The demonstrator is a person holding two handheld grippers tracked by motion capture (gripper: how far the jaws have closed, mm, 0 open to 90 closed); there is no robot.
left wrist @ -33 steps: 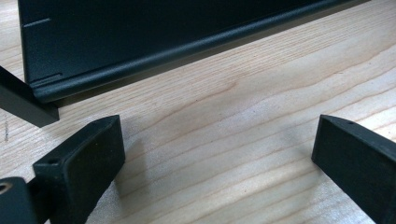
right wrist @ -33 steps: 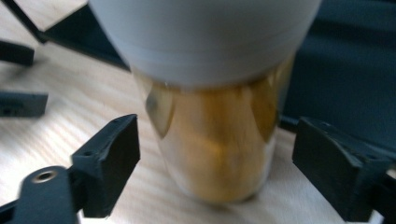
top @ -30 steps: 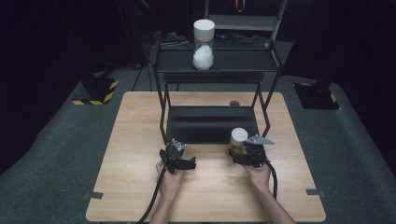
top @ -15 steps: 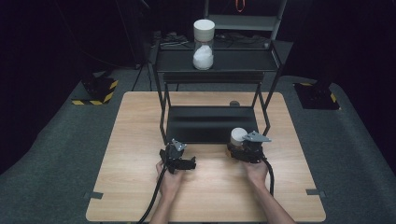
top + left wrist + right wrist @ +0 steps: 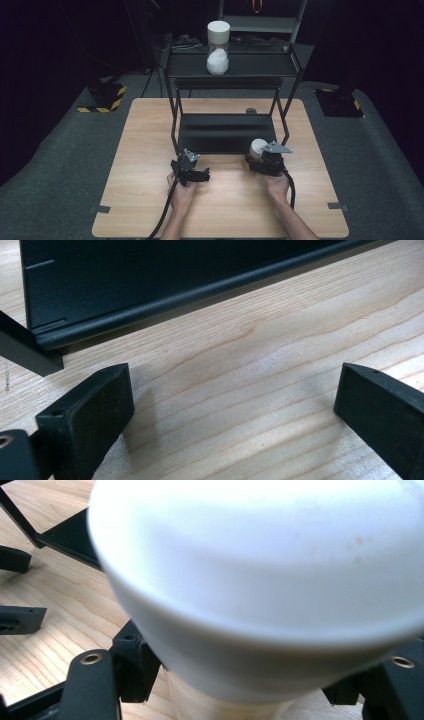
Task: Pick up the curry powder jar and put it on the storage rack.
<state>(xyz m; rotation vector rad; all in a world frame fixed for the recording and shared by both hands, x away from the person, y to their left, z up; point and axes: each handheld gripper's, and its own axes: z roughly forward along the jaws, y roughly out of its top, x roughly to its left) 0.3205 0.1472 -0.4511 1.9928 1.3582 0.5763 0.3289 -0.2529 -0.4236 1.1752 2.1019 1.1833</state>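
Near the front edge of the wooden table [image 5: 150, 200], seen from the high view, the right gripper [image 5: 264, 161] stands just in front of the right front leg of the black metal rack [image 5: 225, 132], and a white-capped object [image 5: 258, 146] sits upright between its jaws, its pale lid facing up and a tan body below. Its long axis runs vertical, so the jaws meet it from the sides. The left gripper [image 5: 189, 167] rests well apart to the left, in front of the rack's lower shelf, with nothing in it. On the rack's top shelf stands an hourglass [image 5: 218, 47], far from both hands (it looks like a twin of the held thing, though that is a judgement).

Along the left gripper view, the two black jaws stand wide apart over bare wood, and the front lip of the rack's lower shelf [image 5: 175, 285] runs across just ahead of them.

Close up in the right gripper view, the white cap [image 5: 260, 585] looms directly ahead and above, and the wooden neck beneath it [image 5: 220, 707] sits between the jaw blocks, which appear closed against it. The right hand is plainly the nearer one, and any lift toward the rack should go straight up along that axis.
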